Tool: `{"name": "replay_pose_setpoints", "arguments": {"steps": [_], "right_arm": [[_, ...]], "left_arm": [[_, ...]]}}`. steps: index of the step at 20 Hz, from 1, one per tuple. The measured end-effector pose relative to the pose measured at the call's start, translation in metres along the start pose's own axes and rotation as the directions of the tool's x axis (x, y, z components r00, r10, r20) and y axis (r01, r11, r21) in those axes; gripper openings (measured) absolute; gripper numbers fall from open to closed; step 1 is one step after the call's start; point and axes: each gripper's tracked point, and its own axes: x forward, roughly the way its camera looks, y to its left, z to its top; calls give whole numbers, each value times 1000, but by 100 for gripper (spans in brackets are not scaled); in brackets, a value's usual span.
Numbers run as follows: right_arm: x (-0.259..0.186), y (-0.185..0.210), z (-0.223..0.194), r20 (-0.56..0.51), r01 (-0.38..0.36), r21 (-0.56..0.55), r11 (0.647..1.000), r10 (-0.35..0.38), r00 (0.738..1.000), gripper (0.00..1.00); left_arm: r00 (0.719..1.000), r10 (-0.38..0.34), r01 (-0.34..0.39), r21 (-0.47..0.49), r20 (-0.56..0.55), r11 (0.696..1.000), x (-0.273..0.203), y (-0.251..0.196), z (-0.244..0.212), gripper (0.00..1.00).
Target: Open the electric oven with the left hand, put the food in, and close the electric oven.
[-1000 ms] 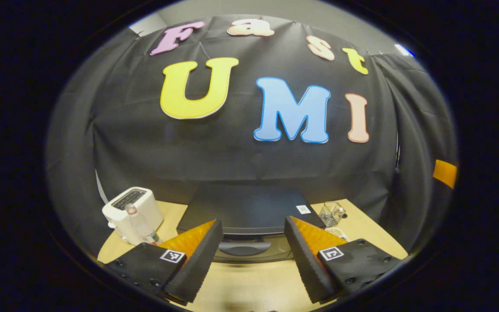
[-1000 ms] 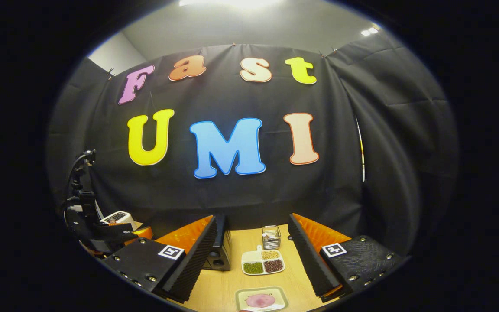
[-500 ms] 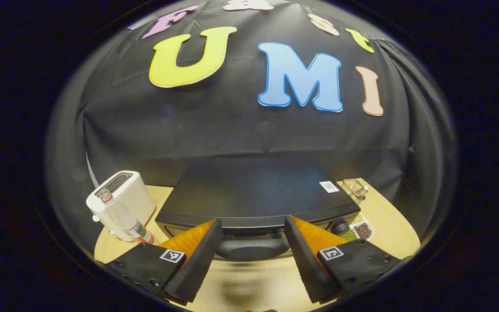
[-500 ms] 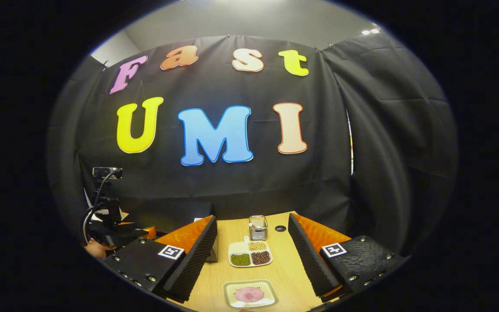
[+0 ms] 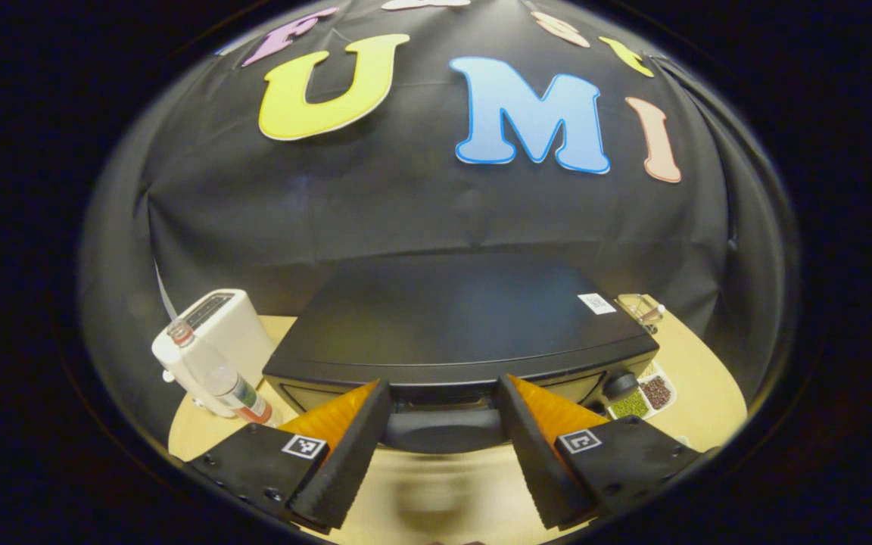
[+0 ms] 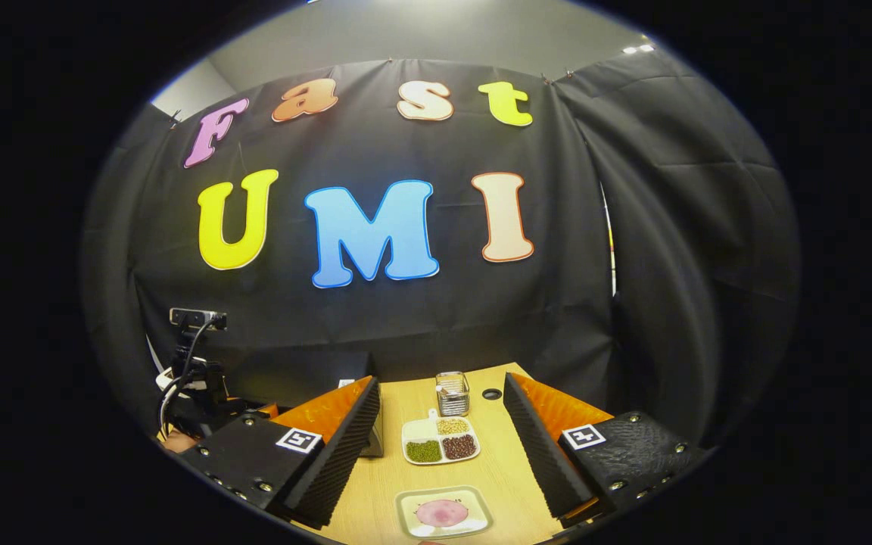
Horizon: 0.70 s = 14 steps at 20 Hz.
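Held wide apart, the fingers of the left gripper (image 5: 442, 412) are now seen on either side of the oven handle (image 5: 442, 429), with nothing yet pressed between them. Over the last second this gripper has been carried forward and tipped downward: the electric oven (image 5: 451, 333), earlier a small dark block farther off, has grown large in the left gripper view, and its handle has come to lie between the fingertips. Whether the handle is already touched cannot be told. The approach for the door-opening step is judged almost complete; a closing of the fingers on the handle is what seems called for next, and the door appears still shut.

The right gripper (image 6: 442, 424) is likewise spread open and empty, and has been shifted only slightly. Below and between its fingers, on the wooden table (image 6: 512, 477), the plate with the pink food (image 6: 443, 512) is seen, well apart from the oven and not yet picked up. Just beyond it lies a divided dish of beans (image 6: 440, 443), then a small glass jar (image 6: 452, 393).

Farther to the left of the oven, a white toaster (image 5: 220, 333) and a plastic bottle (image 5: 216, 372) are stood close together.
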Motion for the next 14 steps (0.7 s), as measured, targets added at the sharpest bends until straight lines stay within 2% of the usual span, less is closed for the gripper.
{"name": "replay_pose_setpoints", "arguments": {"steps": [2, 3, 5, 7, 8, 11, 12, 14], "right_arm": [[-1, 3, 0, 3, -6, 10, 1000, 6, 1000, 100], [-1, 3, 1, 10, -6, 10, 1000, 6, 1000, 100], [-4, 5, 3, 19, -15, 8, 1000, 14, 1000, 100], [-7, 3, 6, 29, -20, 6, 1000, 19, 999, 100], [-8, 3, 7, 30, -21, 6, 1000, 20, 999, 100], [-12, 1, 4, 27, -25, 14, 1000, 25, 999, 100], [-13, 1, 3, 23, -28, 15, 1000, 27, 999, 100], [-15, 2, 2, 19, -34, 17, 999, 33, 999, 100]], "left_arm": [[1000, 0, 0, 1, -8, 1000, -6, -1, -5, 95], [1000, 1, -1, 7, -8, 1000, -9, -1, -8, 100], [1000, 1, -1, 6, -16, 1000, -15, -1, -14, 95], [1000, -1, 1, 8, -26, 1000, -22, -2, -22, 100], [1000, -2, 2, 9, -31, 1000, -26, -2, -27, 96], [999, -5, 4, -14, -49, 1000, -38, -4, -43, 100], [999, -6, 5, -20, -54, 1000, -40, -5, -48, 96], [998, -12, 10, -22, -61, 1000, -47, -5, -59, 96]]}}
